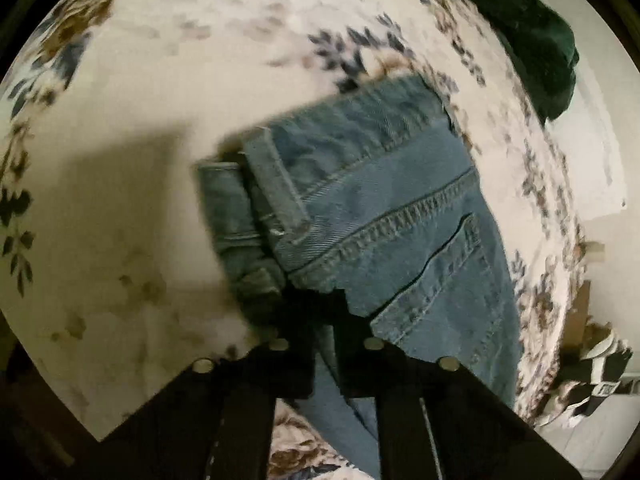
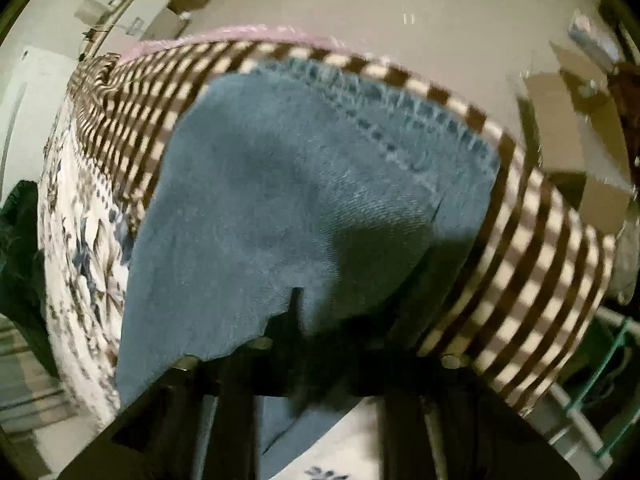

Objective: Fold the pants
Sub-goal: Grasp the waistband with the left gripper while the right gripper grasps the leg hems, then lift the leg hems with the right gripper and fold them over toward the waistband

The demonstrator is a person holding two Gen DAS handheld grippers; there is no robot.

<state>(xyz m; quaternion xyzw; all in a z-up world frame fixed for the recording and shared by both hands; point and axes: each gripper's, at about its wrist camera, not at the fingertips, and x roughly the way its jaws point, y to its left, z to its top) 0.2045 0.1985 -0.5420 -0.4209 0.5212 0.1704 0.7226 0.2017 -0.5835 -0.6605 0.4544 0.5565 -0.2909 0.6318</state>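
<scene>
- The jeans [image 1: 384, 216] lie on the floral bedspread [image 1: 168, 92]. In the left wrist view the waistband end fills the centre, with a belt loop at about ten o'clock of the denim and a back pocket running toward five o'clock. In the right wrist view the hem end [image 2: 304, 200] covers the centre, its stitched edge at about one o'clock against a brown-and-cream checked blanket [image 2: 532, 256].
- Handling, as a judgement: denim is fairly heavy and limp but thick; it holds a crease, sags between two holds and is not slippery. The doubled waistband and the stitched hem are the firmest places to pinch, since single layers may slide apart.
- The left gripper [image 1: 324, 320] sits at six o'clock of its view, jaws drawn together on the denim just below the waistband, next to the pocket's top edge; the cloth disappears between the dark fingers.
- The right gripper [image 2: 320, 340] is at six o'clock too, jaws nearly together with a fold of the leg pinched between them; shadow hides the exact contact.
- Further out, a dark green cloth [image 1: 532, 40] lies at one o'clock on the bed, well apart from the jeans.
</scene>
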